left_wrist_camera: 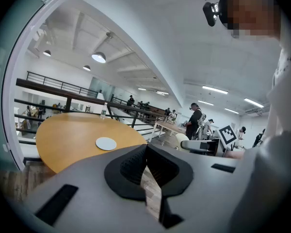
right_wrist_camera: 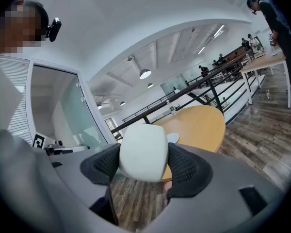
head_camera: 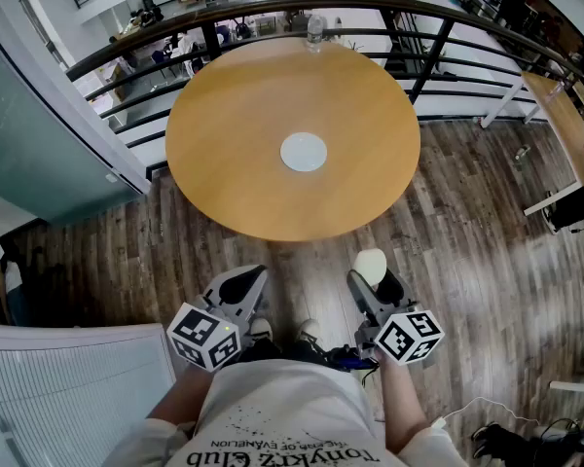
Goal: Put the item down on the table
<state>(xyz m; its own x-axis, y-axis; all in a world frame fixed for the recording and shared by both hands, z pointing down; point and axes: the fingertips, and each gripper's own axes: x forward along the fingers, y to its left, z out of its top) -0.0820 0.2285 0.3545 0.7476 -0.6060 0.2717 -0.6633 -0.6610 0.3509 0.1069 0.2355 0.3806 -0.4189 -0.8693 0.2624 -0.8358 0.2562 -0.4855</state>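
My right gripper (head_camera: 374,272) is shut on a white cup (right_wrist_camera: 143,152), which also shows as a pale round cup (head_camera: 371,263) at the jaws in the head view. It hangs over the wood floor, short of the round wooden table (head_camera: 234,125). A white coaster (head_camera: 304,152) lies at the table's middle. My left gripper (head_camera: 245,282) is held beside the right one, also short of the table's near edge; its jaws are shut with nothing between them, the pads (left_wrist_camera: 136,165) meeting in the left gripper view.
A clear water bottle (head_camera: 314,29) stands at the table's far edge by the black railing (head_camera: 273,8). A glass wall (head_camera: 29,144) rises at the left. Another table (head_camera: 565,125) stands at the right. People (left_wrist_camera: 194,123) stand in the distance.
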